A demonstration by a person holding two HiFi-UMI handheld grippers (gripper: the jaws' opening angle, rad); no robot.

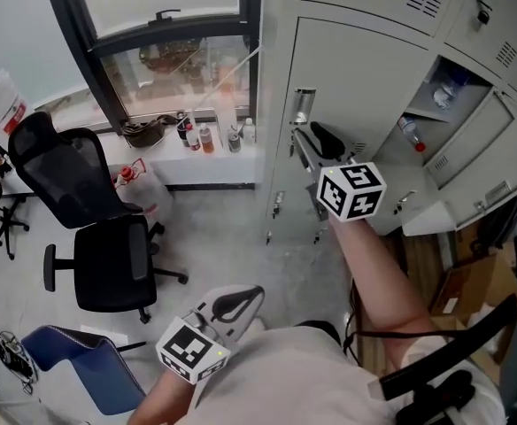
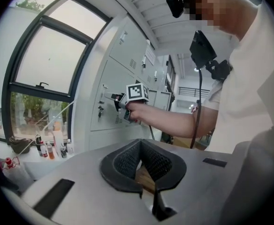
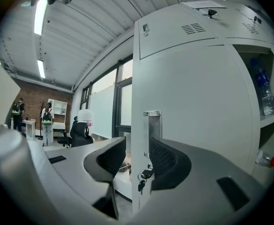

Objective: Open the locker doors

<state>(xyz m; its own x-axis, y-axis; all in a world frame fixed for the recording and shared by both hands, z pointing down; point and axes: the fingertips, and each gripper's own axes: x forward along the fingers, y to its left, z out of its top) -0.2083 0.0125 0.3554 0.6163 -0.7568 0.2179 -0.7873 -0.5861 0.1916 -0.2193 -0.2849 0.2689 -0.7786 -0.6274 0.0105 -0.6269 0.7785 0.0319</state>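
Grey metal lockers (image 1: 356, 69) fill the right of the head view. One door (image 3: 193, 102) stands swung out, and its free edge lies between the jaws of my right gripper (image 3: 137, 146), which is open; the pads do not press on it. The door's recessed handle (image 3: 154, 121) sits just behind the right finger, with keys (image 3: 143, 176) hanging below. In the head view the right gripper (image 1: 307, 135) is just under that handle (image 1: 304, 104). Behind the door the compartment (image 1: 458, 153) holds a bottle (image 1: 411, 133). My left gripper (image 1: 251, 292) hangs low by the person's body, shut and empty (image 2: 140, 143).
A black office chair (image 1: 108, 237) and a blue chair (image 1: 86, 361) stand on the floor at left. Several small bottles (image 1: 201, 135) line the windowsill. A cardboard box (image 1: 471, 290) sits at the right. People (image 3: 47, 118) stand far off in the room.
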